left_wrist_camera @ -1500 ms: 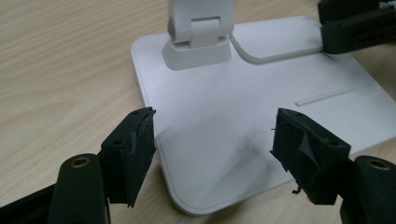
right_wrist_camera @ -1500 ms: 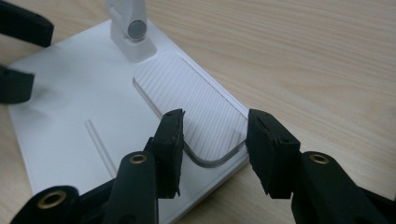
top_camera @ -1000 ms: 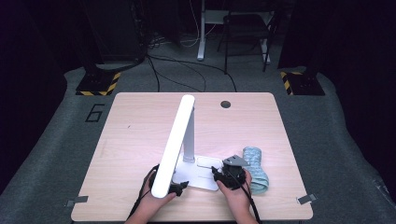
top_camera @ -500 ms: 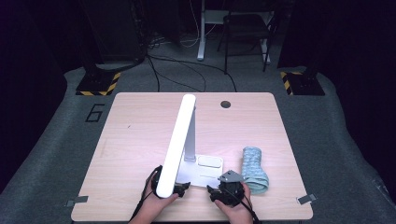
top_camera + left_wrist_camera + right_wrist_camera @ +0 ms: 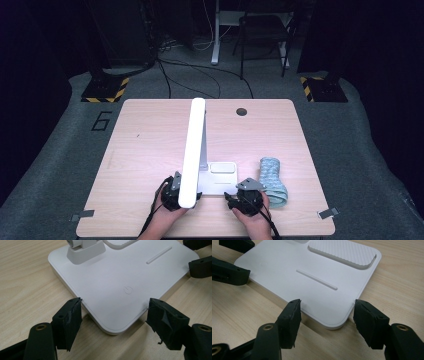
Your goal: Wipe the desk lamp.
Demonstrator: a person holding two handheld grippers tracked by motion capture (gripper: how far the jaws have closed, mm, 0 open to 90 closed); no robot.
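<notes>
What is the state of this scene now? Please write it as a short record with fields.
surface: wooden table
main object: white desk lamp, long head reaching toward the person
lamp base: flat, lying on the table, power symbol on top
left gripper: fingers either side of one near corner of the base, just been closing, not pressing on it
right gripper: fingers either side of the other near corner, just been closing, not pressing
other object: rolled light blue cloth, right of the base
</notes>
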